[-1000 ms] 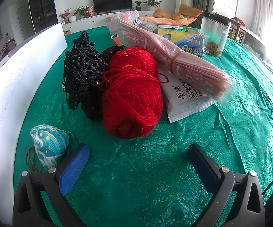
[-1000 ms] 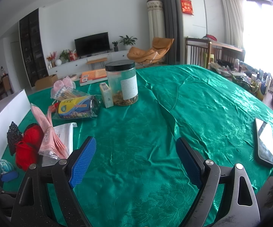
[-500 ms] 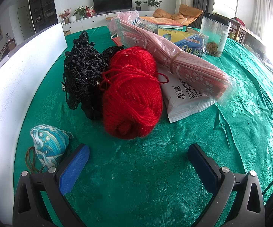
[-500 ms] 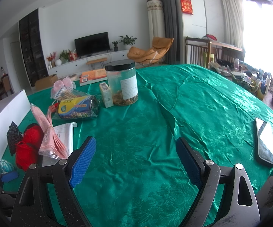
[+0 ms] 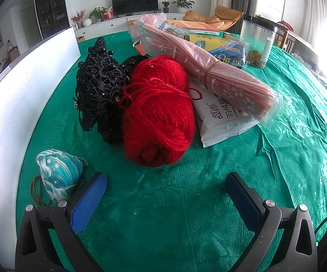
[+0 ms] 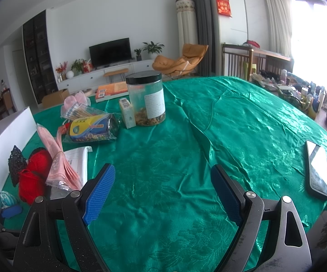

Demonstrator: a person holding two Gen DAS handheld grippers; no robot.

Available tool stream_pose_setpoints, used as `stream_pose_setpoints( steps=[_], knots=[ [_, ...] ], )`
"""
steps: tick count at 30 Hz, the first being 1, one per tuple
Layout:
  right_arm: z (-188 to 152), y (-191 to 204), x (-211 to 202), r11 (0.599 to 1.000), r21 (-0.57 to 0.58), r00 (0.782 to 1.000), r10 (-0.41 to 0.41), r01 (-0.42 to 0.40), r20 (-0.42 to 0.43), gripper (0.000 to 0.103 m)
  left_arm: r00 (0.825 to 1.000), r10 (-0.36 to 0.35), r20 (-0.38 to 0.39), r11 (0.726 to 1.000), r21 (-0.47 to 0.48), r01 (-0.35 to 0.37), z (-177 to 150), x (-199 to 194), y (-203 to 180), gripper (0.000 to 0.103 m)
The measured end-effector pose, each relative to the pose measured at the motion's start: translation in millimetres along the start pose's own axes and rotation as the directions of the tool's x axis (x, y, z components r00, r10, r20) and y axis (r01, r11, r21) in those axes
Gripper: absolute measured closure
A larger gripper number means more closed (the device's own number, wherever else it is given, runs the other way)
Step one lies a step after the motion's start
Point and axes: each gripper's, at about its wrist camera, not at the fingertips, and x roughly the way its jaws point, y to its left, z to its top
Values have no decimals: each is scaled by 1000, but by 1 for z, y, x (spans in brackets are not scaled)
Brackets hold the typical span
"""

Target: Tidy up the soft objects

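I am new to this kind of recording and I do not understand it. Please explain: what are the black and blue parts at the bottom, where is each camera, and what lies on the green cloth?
Each picture comes from a camera on a hand-held gripper, looking forward along its two blue-padded fingers. A person holds one in each hand. The left gripper and the right gripper are both open and hold nothing.

On the green tablecloth, the left view shows a red ball of yarn touching a black lace piece, a small blue patterned pouch, a white packet and a pink bundle in clear plastic resting on it. The right view adds a black-lidded jar and a phone.
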Motion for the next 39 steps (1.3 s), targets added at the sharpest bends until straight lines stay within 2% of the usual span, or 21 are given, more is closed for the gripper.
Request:
stream_pose_setpoints(
  steps=[14, 17, 20, 23, 25, 27, 29, 30, 32, 34, 37, 38, 39],
  knots=[
    [0, -2, 0, 1000, 6, 1000, 2, -2, 1, 15, 1000, -2, 0, 1000, 1, 2, 0, 0, 0, 0],
    [-1, -2, 0, 1000, 10, 1000, 4, -4, -1, 15, 1000, -22, -13, 1000, 21, 23, 3, -3, -1, 0],
    [1, 0, 0, 1000, 24, 1000, 9, -9, -6, 15, 994, -98, 40, 995, 28, 97, 15, -29, 6, 0],
    [0, 3, 0, 999, 39, 1000, 19, -19, -15, 15, 977, -175, 125, 985, 20, 174, 37, -69, 28, 0],
    [-1, 5, 2, 998, 43, 999, 44, -43, -26, 15, 970, -173, 169, 985, 15, 173, 51, -91, 48, 0],
    [-1, 15, 1, 994, 22, 993, 109, -108, -48, 15, 968, -147, 202, 989, -2, 151, 59, -106, 70, 0],
    [1, 35, 7, 973, -8, 969, 228, -230, -94, 15, 971, -118, 209, 992, -15, 124, 61, -113, 85, 0],
    [4, 52, 14, 951, -29, 943, 303, -309, -138, 15, 973, -103, 207, 994, -17, 109, 61, -115, 91, 0],
    [13, 96, 23, 911, -104, 905, 372, -398, -207, 15, 976, -86, 200, 996, -22, 92, 57, -118, 97, 0],
    [25, 139, 35, 881, -190, 887, 379, -432, -263, 15, 980, -86, 180, 995, -34, 94, 51, -117, 103, 0],
    [31, 194, 65, 858, -285, 875, 312, -427, -371, 18, 984, -105, 142, 993, -32, 110, 36, -111, 99, 0],
    [29, 209, 75, 849, -305, 863, 291, -432, -412, 19, 985, -112, 129, 993, -23, 116, 31, -109, 97, 0],
    [24, 223, 84, 836, -317, 843, 277, -448, -461, 21, 986, -123, 114, 992, -8, 125, 26, -107, 92, 0]
  ],
)
